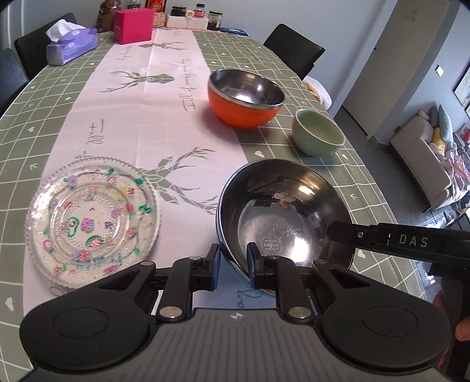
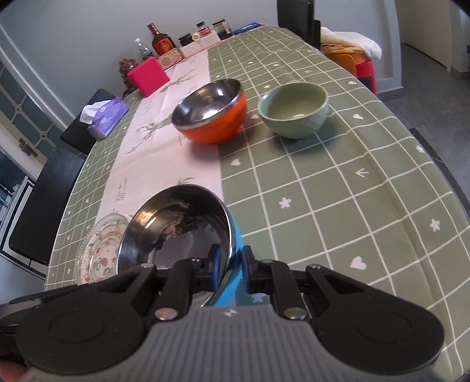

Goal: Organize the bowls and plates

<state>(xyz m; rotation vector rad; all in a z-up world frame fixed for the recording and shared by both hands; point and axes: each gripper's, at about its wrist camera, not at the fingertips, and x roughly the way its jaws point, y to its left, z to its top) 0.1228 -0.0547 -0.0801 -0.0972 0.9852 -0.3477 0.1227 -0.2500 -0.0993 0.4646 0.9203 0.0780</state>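
A steel bowl with a blue outside (image 1: 282,211) (image 2: 179,226) is tilted above the table's near edge. My left gripper (image 1: 233,266) is shut on its near rim, one finger inside and one outside. My right gripper (image 2: 230,264) is shut on its right rim; it also shows in the left wrist view (image 1: 337,232). A clear glass plate with painted flowers (image 1: 91,220) (image 2: 100,255) lies to the left of the bowl. An orange steel-lined bowl (image 1: 245,97) (image 2: 211,110) and a pale green ceramic bowl (image 1: 318,132) (image 2: 293,108) stand farther back.
The table has a green checked cloth (image 2: 337,205) with a pink runner (image 1: 141,97). A tissue box (image 1: 70,44), a pink box (image 1: 133,25), jars and a bottle (image 2: 161,41) stand at the far end. Black chairs (image 1: 293,48) line both sides.
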